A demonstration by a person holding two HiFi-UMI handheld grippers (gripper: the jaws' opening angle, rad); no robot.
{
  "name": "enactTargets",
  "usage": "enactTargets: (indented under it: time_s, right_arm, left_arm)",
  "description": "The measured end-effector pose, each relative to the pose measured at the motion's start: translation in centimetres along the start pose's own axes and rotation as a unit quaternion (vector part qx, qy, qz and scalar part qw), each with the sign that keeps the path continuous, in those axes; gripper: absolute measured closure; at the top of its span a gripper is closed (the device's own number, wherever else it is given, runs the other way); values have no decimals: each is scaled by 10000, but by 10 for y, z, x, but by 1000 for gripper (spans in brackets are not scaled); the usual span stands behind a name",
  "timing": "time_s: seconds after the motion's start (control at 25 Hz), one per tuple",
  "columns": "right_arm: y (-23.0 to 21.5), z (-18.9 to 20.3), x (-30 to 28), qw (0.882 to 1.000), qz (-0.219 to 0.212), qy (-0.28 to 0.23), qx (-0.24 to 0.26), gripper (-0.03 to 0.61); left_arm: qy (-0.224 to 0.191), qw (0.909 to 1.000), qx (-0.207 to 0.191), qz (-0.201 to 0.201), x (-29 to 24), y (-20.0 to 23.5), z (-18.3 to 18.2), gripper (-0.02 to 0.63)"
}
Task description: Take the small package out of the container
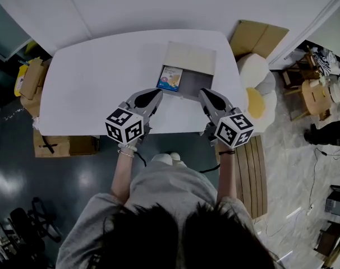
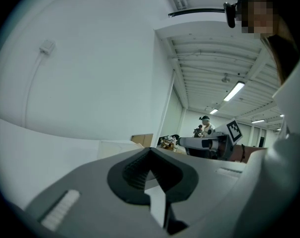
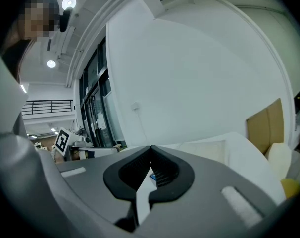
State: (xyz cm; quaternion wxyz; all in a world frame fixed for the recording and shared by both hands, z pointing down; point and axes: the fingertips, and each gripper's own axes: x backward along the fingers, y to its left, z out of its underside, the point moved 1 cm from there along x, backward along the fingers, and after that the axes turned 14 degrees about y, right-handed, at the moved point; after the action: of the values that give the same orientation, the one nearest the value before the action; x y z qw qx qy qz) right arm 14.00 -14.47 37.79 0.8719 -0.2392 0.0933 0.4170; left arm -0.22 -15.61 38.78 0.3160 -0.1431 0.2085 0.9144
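**Head view.** We see the package (image 1: pixel 170 78) lying in the container (image 1: pixel 195 58) at frame centre, on the table (image 1: pixel 91 83). The left gripper (image 1: pixel 157 93) and right gripper (image 1: pixel 205 93) sit just below the container, one toward each side.

**Left gripper view.** The jaws are together with nothing between them.

**Right gripper view.** The jaws are together and empty.

We judge that the pick has not begun. The next move calls for opening one gripper, lowering it over the package and closing on it.

Print on small package (image 1: pixel 170 77) illegible.
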Motion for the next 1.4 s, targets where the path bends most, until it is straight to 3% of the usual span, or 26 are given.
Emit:
enactTargets:
  time_s: [0.28,1.4]
  right_arm:
    - [-8,3,-22,9997,-50,215,-124,565]
    - [-64,32,-130,9882,-129,1351,-714,563]
  left_arm:
    - [156,9997,149,-74,-7,22,2,624]
    - [888,9922,778,392,-71,109,39,624]
